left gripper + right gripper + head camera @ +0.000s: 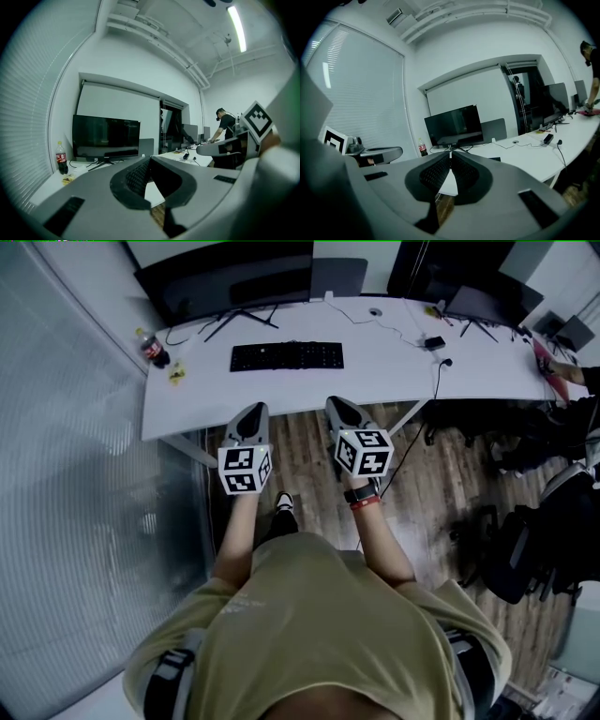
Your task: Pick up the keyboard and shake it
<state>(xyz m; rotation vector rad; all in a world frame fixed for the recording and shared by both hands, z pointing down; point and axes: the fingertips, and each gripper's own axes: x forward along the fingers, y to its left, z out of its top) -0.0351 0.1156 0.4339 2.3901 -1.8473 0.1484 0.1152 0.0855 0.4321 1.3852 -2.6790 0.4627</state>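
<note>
A black keyboard (287,356) lies flat on the white desk (394,371), in front of a dark monitor (225,282). My left gripper (255,410) hovers at the desk's near edge, below the keyboard's left half, jaws shut with nothing between them. To its right, my right gripper (334,405) is also shut and empty, just short of the desk edge. In the left gripper view the jaw tips (149,160) meet; the right gripper (220,147) shows beside it. In the right gripper view the tips (450,156) touch, and a corner of the keyboard (494,159) shows just right of them.
A cola bottle (154,350) stands at the desk's left end. Cables and a power adapter (433,342) lie to the right of the keyboard. A second monitor (492,301) and a person (227,124) are further right. Black chairs (534,549) stand on the wooden floor at right.
</note>
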